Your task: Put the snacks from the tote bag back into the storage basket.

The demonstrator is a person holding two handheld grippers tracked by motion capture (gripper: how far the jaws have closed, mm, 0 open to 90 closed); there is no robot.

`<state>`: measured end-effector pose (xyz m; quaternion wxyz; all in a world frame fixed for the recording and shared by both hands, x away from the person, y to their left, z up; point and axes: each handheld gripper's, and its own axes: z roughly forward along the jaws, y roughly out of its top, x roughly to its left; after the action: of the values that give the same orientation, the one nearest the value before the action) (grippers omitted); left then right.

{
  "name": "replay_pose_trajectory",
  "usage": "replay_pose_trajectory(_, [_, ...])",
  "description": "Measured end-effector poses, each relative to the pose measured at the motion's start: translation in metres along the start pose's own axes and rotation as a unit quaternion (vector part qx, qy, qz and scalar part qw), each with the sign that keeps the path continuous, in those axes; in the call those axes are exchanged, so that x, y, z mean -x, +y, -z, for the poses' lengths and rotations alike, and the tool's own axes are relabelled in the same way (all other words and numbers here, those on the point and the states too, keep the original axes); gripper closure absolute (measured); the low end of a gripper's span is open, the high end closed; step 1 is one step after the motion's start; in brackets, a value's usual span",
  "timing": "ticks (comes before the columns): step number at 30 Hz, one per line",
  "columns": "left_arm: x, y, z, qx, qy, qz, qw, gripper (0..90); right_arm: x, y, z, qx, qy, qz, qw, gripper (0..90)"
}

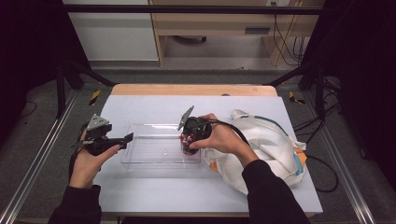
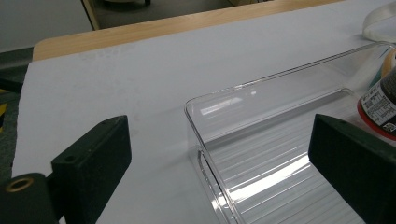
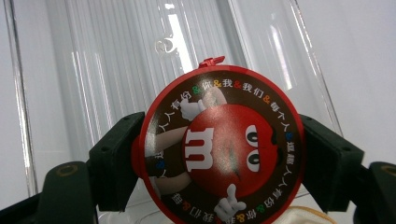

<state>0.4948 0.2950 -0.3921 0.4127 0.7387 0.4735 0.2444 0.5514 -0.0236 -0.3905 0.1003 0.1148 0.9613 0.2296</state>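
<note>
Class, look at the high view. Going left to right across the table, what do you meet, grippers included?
Left gripper → clear tray → right gripper clamped on a candy tub at the tray's right end → white bag.

tray [image 1: 140, 156]: clear glossy ribbed plastic | bag [image 1: 271, 140]: white cloth | tabletop [image 1: 187, 196]: matt white

Evenly lit from overhead; glare streaked along the clear tray [image 2: 261, 154]; dark at the room's sides; close-up views slightly soft.
</note>
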Motion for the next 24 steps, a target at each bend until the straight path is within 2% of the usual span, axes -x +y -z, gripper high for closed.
replay_pose_trajectory(24, [-0.001,-0.001,0.0,-0.003,0.001,0.0,1.0,6.1,-0.002,-0.002,-0.011,-0.018,-0.004,0.021,0.9996,24.0])
